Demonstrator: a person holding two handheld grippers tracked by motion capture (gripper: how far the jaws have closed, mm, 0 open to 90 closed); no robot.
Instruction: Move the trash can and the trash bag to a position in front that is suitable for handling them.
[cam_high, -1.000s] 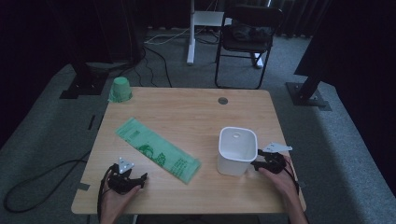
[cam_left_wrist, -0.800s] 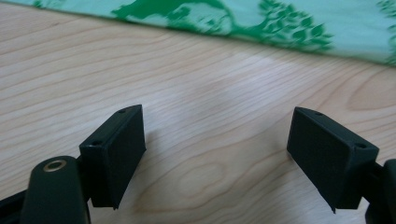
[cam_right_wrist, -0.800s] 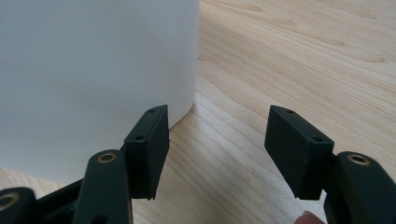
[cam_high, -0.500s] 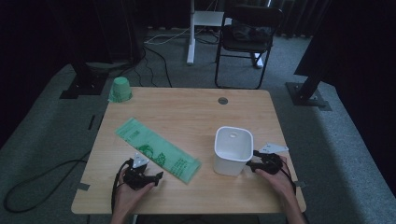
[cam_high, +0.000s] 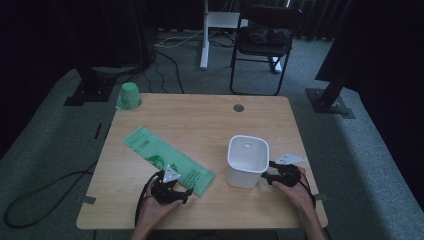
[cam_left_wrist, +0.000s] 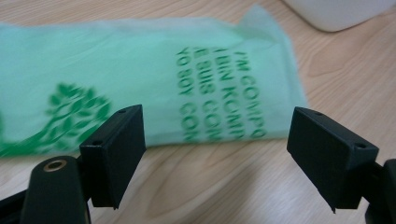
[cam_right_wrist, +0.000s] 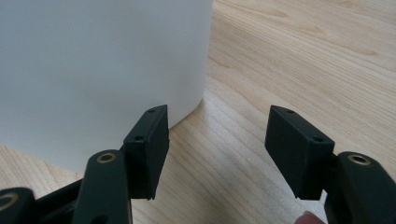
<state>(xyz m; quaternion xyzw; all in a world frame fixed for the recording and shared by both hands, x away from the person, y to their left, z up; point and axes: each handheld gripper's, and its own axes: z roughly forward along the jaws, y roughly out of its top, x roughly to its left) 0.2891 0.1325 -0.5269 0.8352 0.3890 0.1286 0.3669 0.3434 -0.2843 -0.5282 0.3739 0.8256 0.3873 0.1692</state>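
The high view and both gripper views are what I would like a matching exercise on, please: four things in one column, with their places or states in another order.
1. green bag
2. white bin
3. green cup
4. left gripper

a. upside down at the table's far left corner
b. jaws open at the bag's near end
c. upright beside the right gripper
d. flat on the table

Pairs: 1-d, 2-c, 3-a, 4-b

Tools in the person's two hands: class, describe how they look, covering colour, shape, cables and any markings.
Each tool is black. The left tool has two flat, blocky black jaws with small screw holes and a brass-coloured pivot ring; the right tool looks the same. From above, each carries a grey three-cornered plate on top, and a black cable loops from the left one. No sleeves are visible on the forearms.
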